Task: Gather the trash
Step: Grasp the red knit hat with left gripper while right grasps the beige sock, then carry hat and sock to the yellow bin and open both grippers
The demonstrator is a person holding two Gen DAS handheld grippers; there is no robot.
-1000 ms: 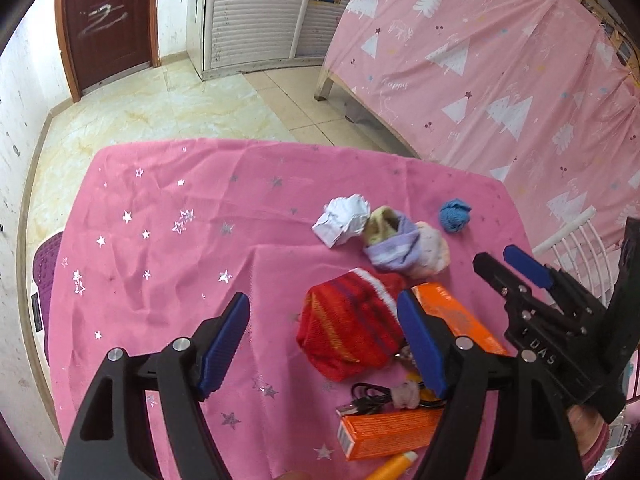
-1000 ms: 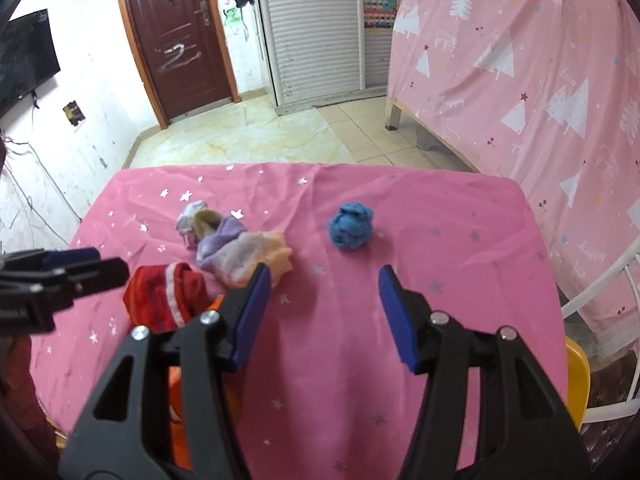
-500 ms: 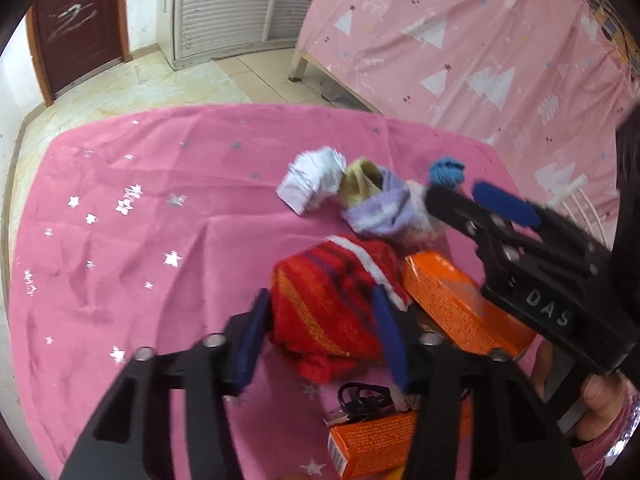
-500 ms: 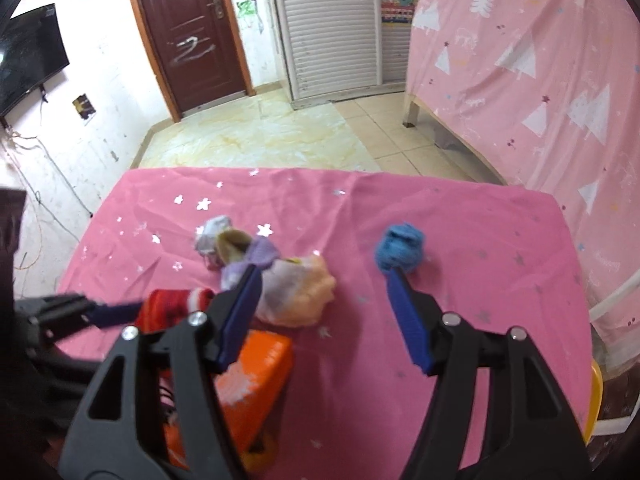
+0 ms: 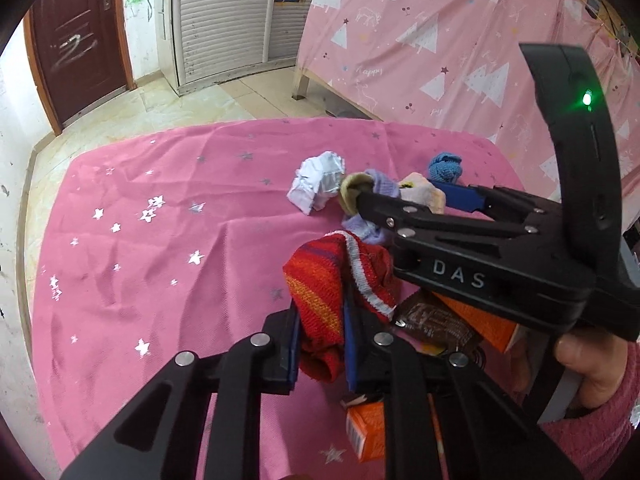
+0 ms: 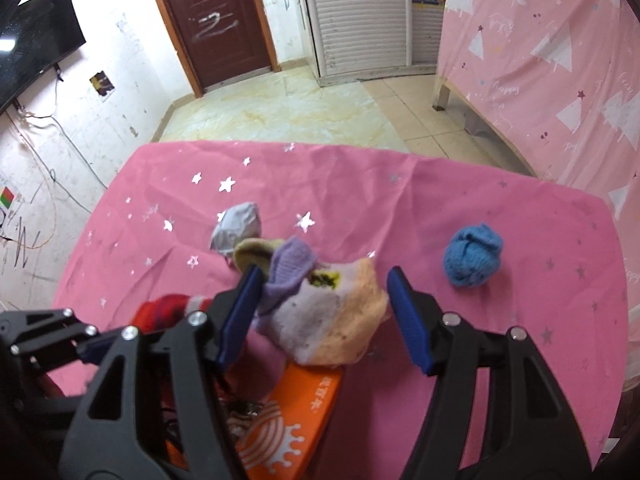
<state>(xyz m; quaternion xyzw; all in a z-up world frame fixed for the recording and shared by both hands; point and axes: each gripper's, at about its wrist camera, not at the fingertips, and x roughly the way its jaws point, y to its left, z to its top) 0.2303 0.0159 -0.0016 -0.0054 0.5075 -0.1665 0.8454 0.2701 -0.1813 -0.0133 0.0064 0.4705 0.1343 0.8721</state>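
We see left tongs (image 5: 320,340) just closed, now pinching red striped sock (image 5: 324,284). Right tongs (image 6: 324,316) half open, straddling pastel sock (image 6: 332,320), no squeeze yet. First pickup secured.

A crumpled white paper ball (image 5: 318,186) lies on the pink cloth, touching the pastel sock bundle (image 6: 320,312); a red striped sock (image 5: 332,292) sits nearer, a blue wad (image 6: 472,256) apart.

Your left tool (image 5: 320,344) has just been closing and now pinches the red striped sock (image 5: 324,280) on the pink counter (image 5: 140,264). Your right tool (image 5: 396,196) reaches across over the pastel sock (image 5: 384,188), beside crumpled white paper (image 5: 316,184).
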